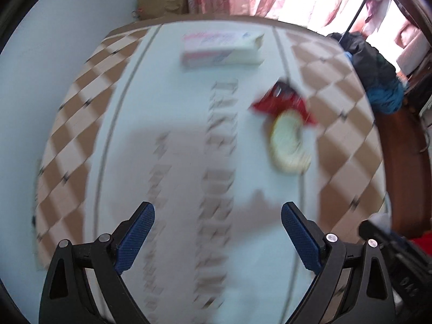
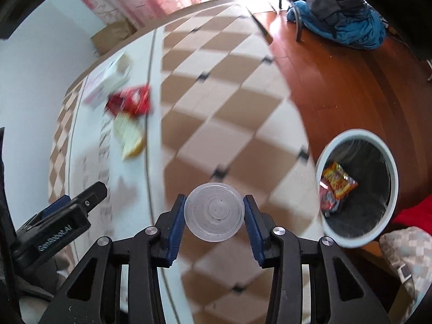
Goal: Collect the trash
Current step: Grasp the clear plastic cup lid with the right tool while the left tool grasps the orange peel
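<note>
With our right hand-held gripper (image 2: 214,216) pinching the clear plastic cup (image 2: 213,212) above the surface (image 2: 216,102), left hand-held gripper (image 1: 217,232) spread empty, a loosened squeeze risks dropping it short of the bin (image 2: 359,189).

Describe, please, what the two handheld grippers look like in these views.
Both are alike: the left gripper and the right gripper have matte black angular linkage arms with triangular cut-outs and round silver pivot pins. Their fingers carry dark blue textured pads. Seen from the right wrist, the left gripper's body bears white lettering, too blurred to read surely. No cables or sleeves show.
</note>
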A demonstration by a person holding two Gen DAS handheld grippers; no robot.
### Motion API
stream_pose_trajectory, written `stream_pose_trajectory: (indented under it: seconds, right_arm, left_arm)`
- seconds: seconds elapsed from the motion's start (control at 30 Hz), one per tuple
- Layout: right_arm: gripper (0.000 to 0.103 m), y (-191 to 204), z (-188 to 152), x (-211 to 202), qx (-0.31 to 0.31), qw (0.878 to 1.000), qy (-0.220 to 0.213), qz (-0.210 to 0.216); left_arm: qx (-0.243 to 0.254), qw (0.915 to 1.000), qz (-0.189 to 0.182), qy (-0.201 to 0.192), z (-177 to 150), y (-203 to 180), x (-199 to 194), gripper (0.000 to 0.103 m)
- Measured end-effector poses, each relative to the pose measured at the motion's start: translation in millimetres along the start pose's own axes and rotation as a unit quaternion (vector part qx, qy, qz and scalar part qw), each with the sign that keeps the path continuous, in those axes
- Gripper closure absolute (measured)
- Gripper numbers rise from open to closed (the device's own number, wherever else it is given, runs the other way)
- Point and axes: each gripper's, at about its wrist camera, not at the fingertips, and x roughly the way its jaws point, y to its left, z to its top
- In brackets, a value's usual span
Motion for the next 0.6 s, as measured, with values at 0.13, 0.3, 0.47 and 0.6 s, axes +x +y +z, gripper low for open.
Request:
stream_pose_trajectory:
  seconds: [0.13, 0.3, 0.47, 0.6]
  right_arm:
    - [0.059, -8, 36, 12, 0.011, 1.000, -0.004, -0.009]
    - [0.059, -17, 60, 21, 0.011, 1.000, -0.007, -0.019]
    - [0.059, -21, 64, 26, 0.010, 1.000, -0.008, -0.019]
    - [0.059, -21, 57, 24, 0.009, 1.000, -0.011, -0.013]
  left_arm:
    - [0.018, 0.9997, -0.013, -0.009, 32, -24, 15, 0.008]
    - [0.038, 0.9992, -0.013, 0.002, 51, -45, 36, 0.040]
    - [0.060, 0.9981, -0.012, -0.011, 50, -55, 40, 0.080]
    - [0.071, 0.9970, -0.006, -0.029, 44, -54, 32, 0.085]
